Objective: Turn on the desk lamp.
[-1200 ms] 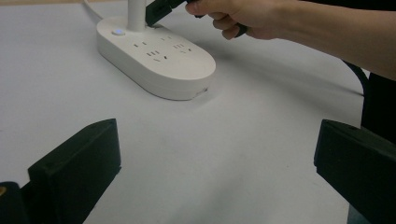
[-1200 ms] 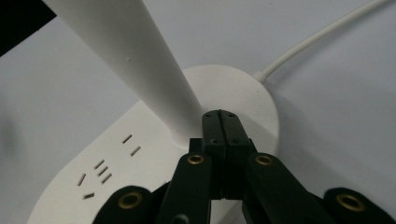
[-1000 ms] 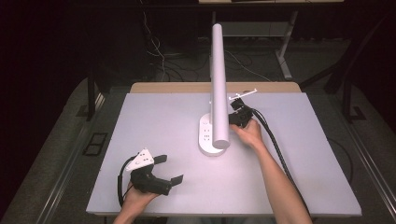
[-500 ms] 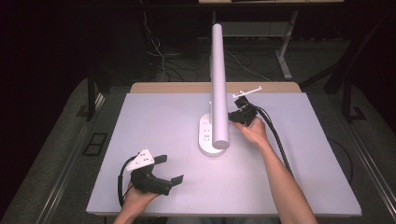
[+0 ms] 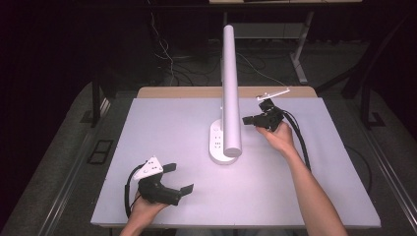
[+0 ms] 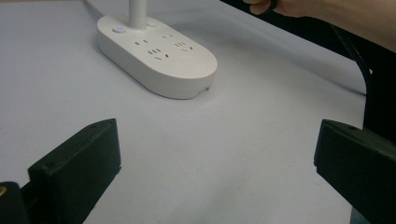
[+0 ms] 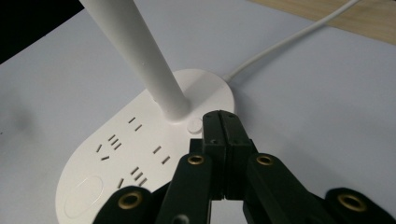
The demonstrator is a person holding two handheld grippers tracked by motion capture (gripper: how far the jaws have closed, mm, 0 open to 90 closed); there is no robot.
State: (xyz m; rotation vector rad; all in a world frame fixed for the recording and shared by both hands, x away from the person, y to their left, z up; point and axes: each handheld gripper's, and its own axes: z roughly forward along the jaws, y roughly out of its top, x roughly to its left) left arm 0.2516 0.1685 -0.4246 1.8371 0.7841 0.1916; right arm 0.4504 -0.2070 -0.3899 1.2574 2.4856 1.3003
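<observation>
A white desk lamp stands mid-table: an oval base [image 5: 218,145] with several sockets, and a long tube [image 5: 230,88] that rises from it. My right gripper [image 5: 247,120] hovers just right of the base, shut with nothing between its jaws. In the right gripper view its closed tips [image 7: 222,122] hang just above and beside the small round button [image 7: 194,125] at the foot of the tube [image 7: 140,51]. My left gripper [image 5: 179,178] rests near the front left, open and holding nothing. In the left gripper view its wide jaws [image 6: 217,140] face the base [image 6: 159,56].
The white table top [image 5: 295,196] has a wooden strip [image 5: 187,92] along its far edge. The lamp's white cable [image 7: 289,42] runs off toward the back. Black cables trail from both grippers. Dark floor and desk legs surround the table.
My right gripper has drawn back from the lamp base, a little to the right and upward, still shut. The left gripper has stayed put.
</observation>
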